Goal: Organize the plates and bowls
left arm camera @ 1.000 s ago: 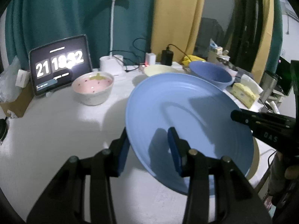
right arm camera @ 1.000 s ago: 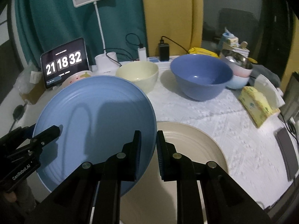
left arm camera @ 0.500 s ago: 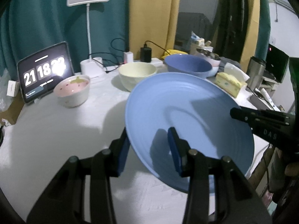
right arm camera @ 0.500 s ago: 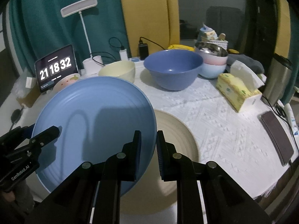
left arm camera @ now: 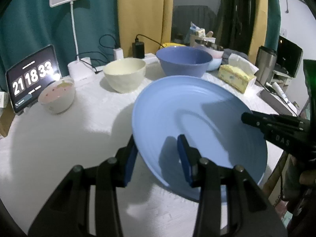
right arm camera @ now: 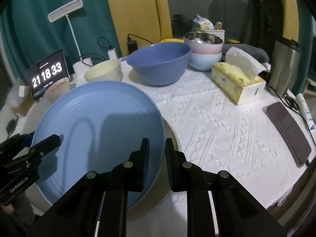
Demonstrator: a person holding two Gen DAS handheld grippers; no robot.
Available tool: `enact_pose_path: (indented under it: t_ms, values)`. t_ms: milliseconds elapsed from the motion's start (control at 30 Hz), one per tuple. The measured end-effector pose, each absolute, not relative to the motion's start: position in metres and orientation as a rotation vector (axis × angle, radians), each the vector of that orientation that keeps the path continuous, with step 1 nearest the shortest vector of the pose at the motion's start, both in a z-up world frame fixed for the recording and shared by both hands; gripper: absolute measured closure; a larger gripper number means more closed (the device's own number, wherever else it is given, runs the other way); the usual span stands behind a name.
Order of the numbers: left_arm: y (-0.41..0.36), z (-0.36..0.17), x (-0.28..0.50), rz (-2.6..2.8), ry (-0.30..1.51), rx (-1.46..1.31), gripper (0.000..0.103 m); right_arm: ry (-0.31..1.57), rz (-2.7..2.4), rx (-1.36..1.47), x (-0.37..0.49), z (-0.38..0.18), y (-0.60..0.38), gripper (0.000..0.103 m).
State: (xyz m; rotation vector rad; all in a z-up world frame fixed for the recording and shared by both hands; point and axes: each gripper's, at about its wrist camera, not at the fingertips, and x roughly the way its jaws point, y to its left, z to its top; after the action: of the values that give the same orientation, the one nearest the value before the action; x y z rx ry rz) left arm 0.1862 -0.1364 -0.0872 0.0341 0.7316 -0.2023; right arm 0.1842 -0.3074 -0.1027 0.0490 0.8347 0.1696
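Observation:
A large light blue plate [left arm camera: 199, 122] [right arm camera: 98, 126] hangs tilted above the table, held on both sides. My left gripper [left arm camera: 158, 158] is shut on its left rim. My right gripper [right arm camera: 157, 162] is shut on its right rim. A cream plate [right arm camera: 173, 138] lies on the tablecloth under the blue plate, mostly hidden. Behind stand a cream bowl [left arm camera: 124, 75] [right arm camera: 103, 73], a big blue bowl [left arm camera: 183, 61] [right arm camera: 160, 63], a small pink-inside bowl [left arm camera: 58, 95] [right arm camera: 57, 88], and stacked pink and pale blue bowls [right arm camera: 204, 49].
A clock tablet [left arm camera: 31, 79] and a white desk lamp [left arm camera: 79, 39] stand at the back left. A yellow tissue box [right arm camera: 237, 79], a steel tumbler [right arm camera: 282, 67] and a phone [right arm camera: 288, 132] lie on the right. The table edge [right arm camera: 246, 203] runs near the front.
Both grippers have lifted the blue plate higher and toward me. The bowls and the cream plate sit farther off in view. The clock changed from 32 to 33.

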Motion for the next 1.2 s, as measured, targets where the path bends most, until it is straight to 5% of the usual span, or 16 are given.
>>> enact_pose_path:
  t_ms: [667,1033,1100,1200]
  values:
    - [-0.147,-0.108,0.195,-0.233,0.792,0.075,0.055,0.853,0.168,0.075,0.187,-0.125,-0.323,0.084]
    - [-0.122,-0.104,0.200,-0.257,0.809,-0.033,0.043,0.879,0.173,0.113,0.184,-0.137,-0.331,0.068]
    - [-0.115,-0.101,0.201,-0.230,0.798,-0.055,0.043,0.863,0.189,0.151,0.183,-0.137,-0.336,0.048]
    - [-0.107,-0.101,0.201,-0.199,0.791,-0.089,0.042,0.806,0.232,0.202,0.180,-0.135,-0.342,0.041]
